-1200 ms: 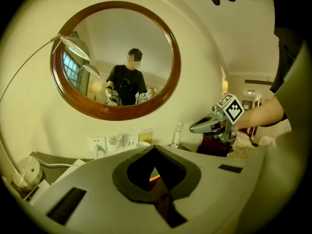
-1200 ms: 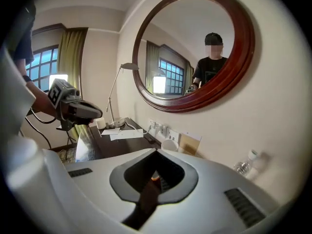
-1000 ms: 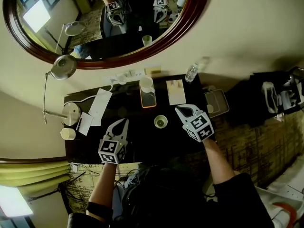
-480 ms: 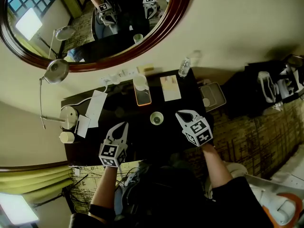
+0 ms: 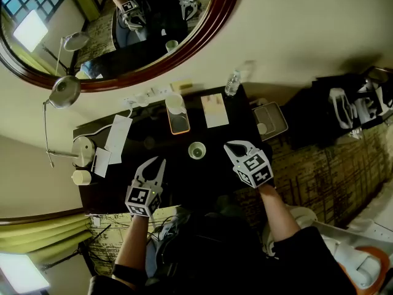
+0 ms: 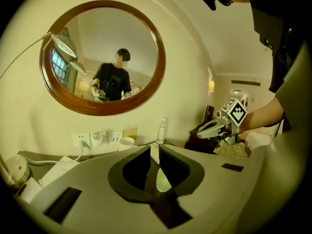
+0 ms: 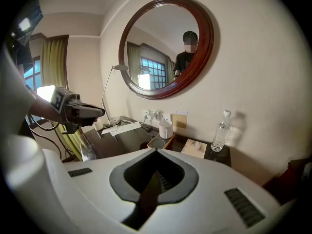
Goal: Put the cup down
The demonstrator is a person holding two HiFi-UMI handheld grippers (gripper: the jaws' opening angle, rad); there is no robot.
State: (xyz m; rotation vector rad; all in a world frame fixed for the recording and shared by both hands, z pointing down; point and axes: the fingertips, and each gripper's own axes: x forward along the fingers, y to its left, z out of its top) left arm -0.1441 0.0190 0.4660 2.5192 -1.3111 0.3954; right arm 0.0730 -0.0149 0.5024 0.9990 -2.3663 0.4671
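An oval mirror (image 5: 116, 29) in a dark red wooden frame hangs on the wall behind the dark, glossy table (image 5: 202, 178), where I work with a claw in each hand. My left claw (image 5: 159, 160), grey plastic with a marker cube at its back, hovers over the table's near left part. Its jaws have just been opening and stand parted by a narrow slit, with nothing between them. My right claw (image 5: 228, 145) hovers over the near right part, clenched tight and empty.

A desk lamp (image 5: 64, 91) with a round grey shade stands at the table's left end. At the back, a rectangular orange-rimmed tray (image 5: 180, 131) holds a white cylindrical mug (image 5: 175, 105). Just right of the tray lies a pale flat box (image 5: 214, 110), and a clear plastic bottle (image 5: 231, 83) stands upright at the far right corner.

The cup (image 5: 196, 150), small and round, stands released on the middle of the table, between the two claws and apart from both. Its long axis is vertical and its mouth faces up. Its inside looks pale green; whether that is liquid I cannot tell.
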